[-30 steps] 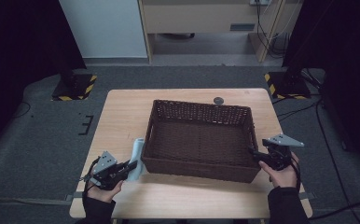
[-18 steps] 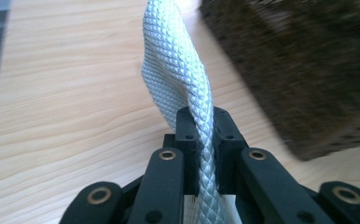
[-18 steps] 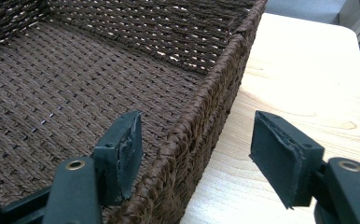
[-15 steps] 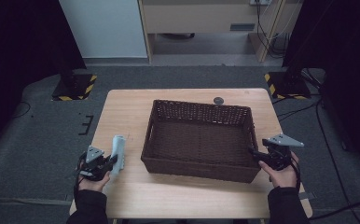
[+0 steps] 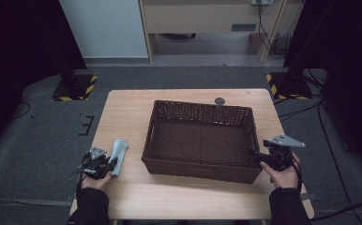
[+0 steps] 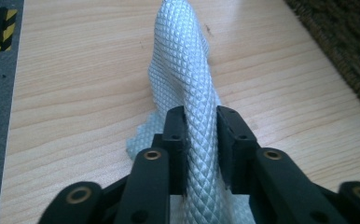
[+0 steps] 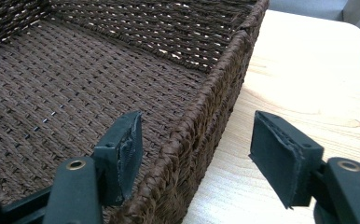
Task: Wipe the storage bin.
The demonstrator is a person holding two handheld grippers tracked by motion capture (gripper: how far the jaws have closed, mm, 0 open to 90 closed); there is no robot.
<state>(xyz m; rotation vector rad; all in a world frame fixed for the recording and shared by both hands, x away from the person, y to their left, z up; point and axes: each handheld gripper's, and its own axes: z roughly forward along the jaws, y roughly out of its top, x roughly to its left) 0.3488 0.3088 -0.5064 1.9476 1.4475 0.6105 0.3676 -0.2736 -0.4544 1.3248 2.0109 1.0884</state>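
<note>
Both tongs sit low in the high view: the left gripper [image 5: 105, 165], at lower left, has just been opening, its jaws loose around a ridge of the pale cloth [image 6: 185, 93] lying on the table [image 5: 123, 112], seemingly to release it there. At lower right, the right gripper [image 7: 194, 154] straddles the wicker basket [image 5: 202, 140] wall, spread and not pressing, probably to steady it.

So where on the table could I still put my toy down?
Inside the basket. On the table left of it, beyond the cloth, or along the near edge. The right strip is narrow.
</note>
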